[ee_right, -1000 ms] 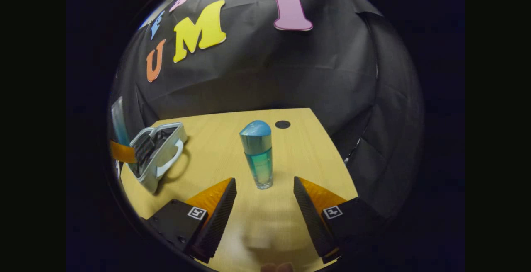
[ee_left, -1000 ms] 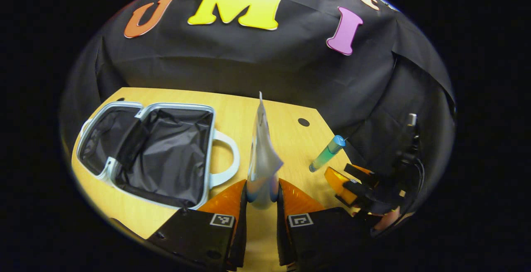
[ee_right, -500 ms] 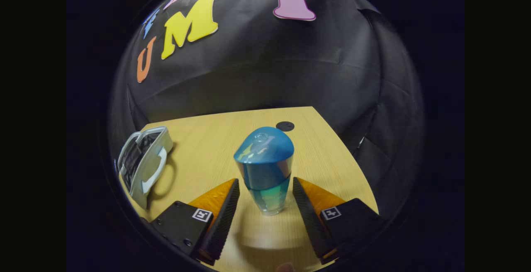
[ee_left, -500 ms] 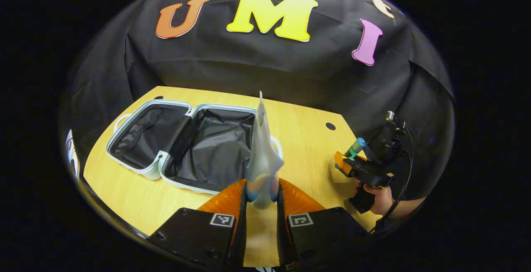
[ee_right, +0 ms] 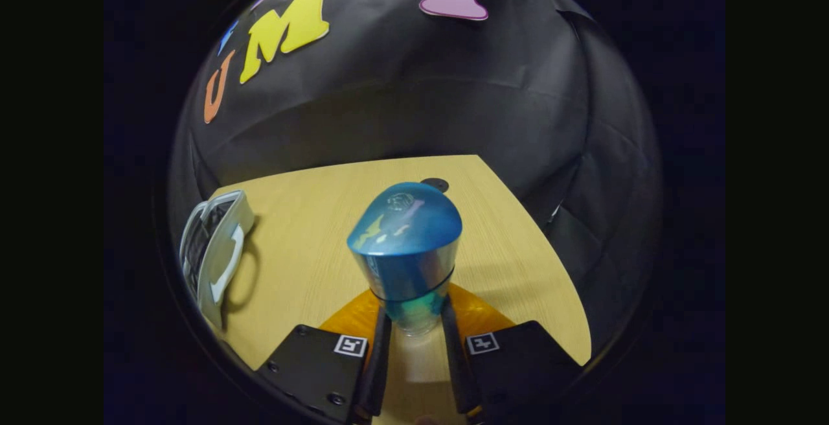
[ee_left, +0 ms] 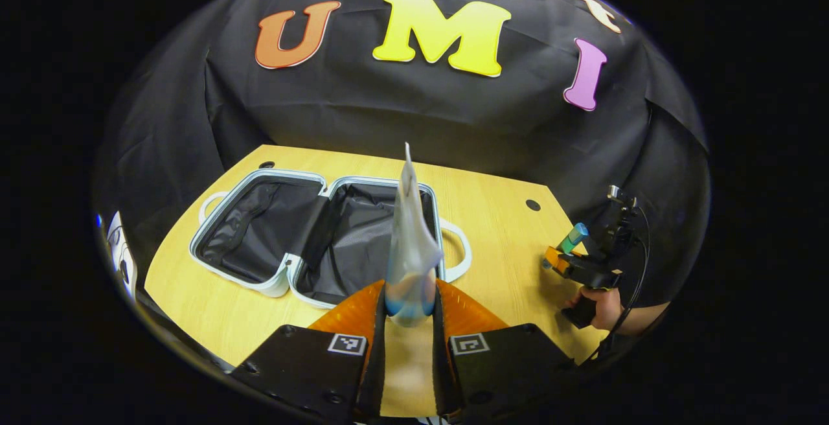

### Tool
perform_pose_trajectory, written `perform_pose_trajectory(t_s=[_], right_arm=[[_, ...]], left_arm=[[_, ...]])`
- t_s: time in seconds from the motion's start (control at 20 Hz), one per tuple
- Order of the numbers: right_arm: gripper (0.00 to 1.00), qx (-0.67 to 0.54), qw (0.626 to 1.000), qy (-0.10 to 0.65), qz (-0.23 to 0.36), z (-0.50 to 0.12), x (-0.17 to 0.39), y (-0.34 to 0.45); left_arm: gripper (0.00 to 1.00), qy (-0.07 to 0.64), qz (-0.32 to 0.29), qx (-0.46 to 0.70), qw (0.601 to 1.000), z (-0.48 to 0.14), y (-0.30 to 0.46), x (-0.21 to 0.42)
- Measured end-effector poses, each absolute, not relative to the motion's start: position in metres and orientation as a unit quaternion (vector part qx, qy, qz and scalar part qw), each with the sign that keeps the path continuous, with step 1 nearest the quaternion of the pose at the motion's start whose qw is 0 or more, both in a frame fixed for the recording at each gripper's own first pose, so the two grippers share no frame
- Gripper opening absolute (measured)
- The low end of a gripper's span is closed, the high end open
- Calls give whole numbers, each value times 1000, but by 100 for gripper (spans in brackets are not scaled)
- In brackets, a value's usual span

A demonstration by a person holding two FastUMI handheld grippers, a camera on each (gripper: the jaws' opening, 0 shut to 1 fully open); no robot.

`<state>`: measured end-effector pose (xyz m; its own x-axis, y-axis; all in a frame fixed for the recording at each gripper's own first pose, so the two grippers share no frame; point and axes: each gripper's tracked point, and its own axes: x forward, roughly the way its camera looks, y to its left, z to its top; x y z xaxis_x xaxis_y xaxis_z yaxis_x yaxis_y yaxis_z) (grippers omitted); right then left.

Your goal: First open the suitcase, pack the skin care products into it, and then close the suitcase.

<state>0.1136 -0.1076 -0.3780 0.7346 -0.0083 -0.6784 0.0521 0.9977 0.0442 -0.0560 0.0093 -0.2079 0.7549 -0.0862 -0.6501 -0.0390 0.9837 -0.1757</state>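
A pale suitcase with a dark lining lies open flat on the wooden table; its edge and handle also show at the left as the suitcase. My left gripper is shut on a silvery tube, held upright above the table in front of the case. My right gripper is shut on a blue-capped bottle with teal liquid, standing upright between its fingers. From the left gripper view, the right gripper with the bottle is at the table's right edge, held by a hand.
A round cable hole sits in the table top near the far right corner, also seen as the hole behind the bottle. Black cloth walls close the booth behind and at the sides. Bare wood lies between suitcase and bottle.
My right gripper moved up to the bottle and closed on it. My left gripper, still holding the tube, swung so the suitcase now sits behind the tube.
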Motion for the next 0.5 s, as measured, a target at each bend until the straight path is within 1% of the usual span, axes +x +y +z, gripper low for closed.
perform_pose_trajectory(t_s=[0.1, 0.15, 0.25, 0.3, 0.4, 0.5], right_arm=[[35, 48, 923, 382, -10, -367, 105, -106], [32, 66, 918, 391, -1, -359, 97, -98], [33, 93, 908, 407, 29, -332, 72, -82], [31, 107, 903, 413, 48, -318, 59, -73], [32, 132, 892, 423, 88, -291, 37, -52], [32, 163, 876, 438, 117, -266, 12, -33]], left_arm=[[33, 372, -37, -96, 923, -212, 20, -50], [33, 384, -43, -99, 917, -215, 28, -45], [33, 405, -66, -116, 904, -220, 36, -34], [33, 420, -84, -121, 895, -227, 38, -28], [33, 469, -113, -112, 869, -251, 50, -21], [33, 525, -124, -111, 835, -277, 63, -16]])
